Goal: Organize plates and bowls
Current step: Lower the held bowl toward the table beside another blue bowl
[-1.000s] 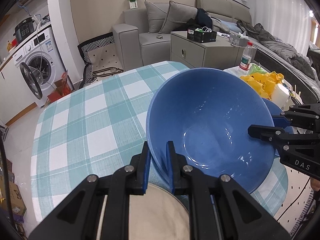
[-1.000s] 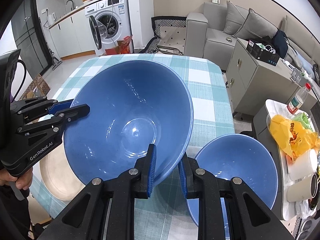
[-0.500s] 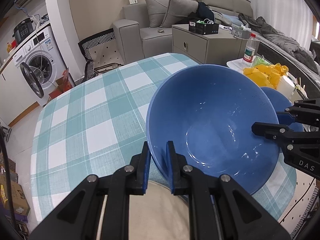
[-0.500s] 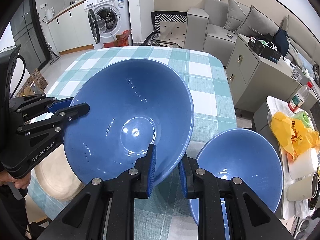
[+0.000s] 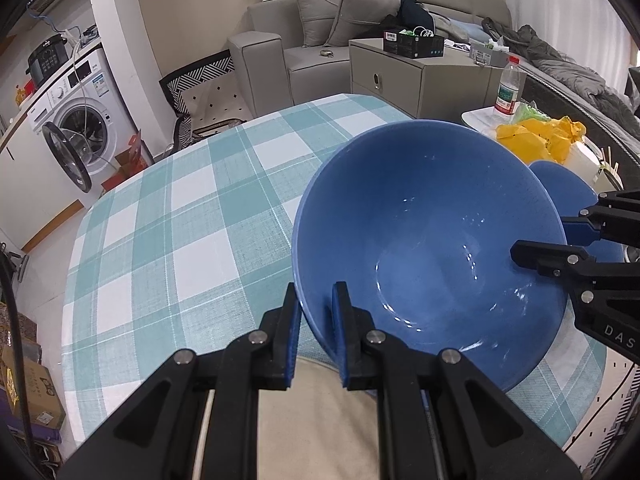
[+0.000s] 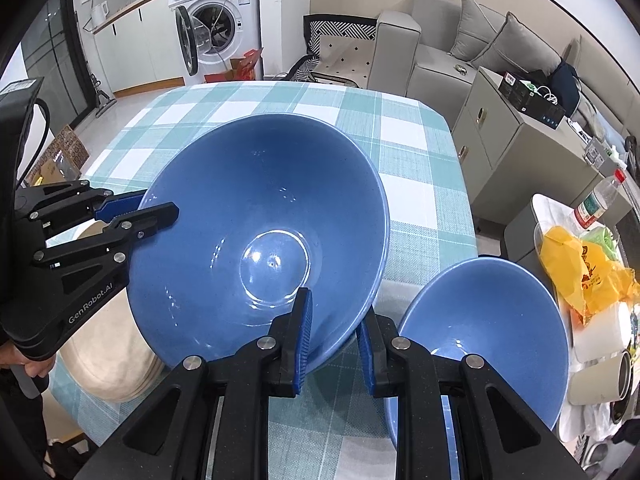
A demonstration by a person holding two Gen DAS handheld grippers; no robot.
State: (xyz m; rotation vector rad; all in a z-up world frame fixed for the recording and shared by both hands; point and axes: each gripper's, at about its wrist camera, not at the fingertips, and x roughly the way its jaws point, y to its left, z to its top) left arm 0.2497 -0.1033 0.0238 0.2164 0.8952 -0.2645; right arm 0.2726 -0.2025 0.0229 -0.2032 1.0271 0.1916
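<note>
A large blue bowl (image 5: 432,248) is held tilted above the checked table (image 5: 180,240). My left gripper (image 5: 316,312) is shut on its near rim. My right gripper (image 6: 332,328) straddles the opposite rim (image 6: 352,320), with its jaws a little wider than the rim. It also shows in the left wrist view (image 5: 560,240). A second blue bowl (image 6: 480,340) sits to the right on the table. A stack of beige plates (image 6: 108,352) lies under the left gripper (image 6: 132,216), and shows in the left wrist view (image 5: 316,420).
A side table at the right holds a yellow bag (image 6: 584,272), a water bottle (image 6: 600,200) and cups. A grey cabinet (image 5: 420,76) and sofa (image 5: 320,40) stand beyond the table. A washing machine (image 5: 76,128) stands at the left.
The bowl has sunk and moved slightly toward the table's near side. My right gripper's jaws have widened a little around the rim. The left gripper keeps its grip.
</note>
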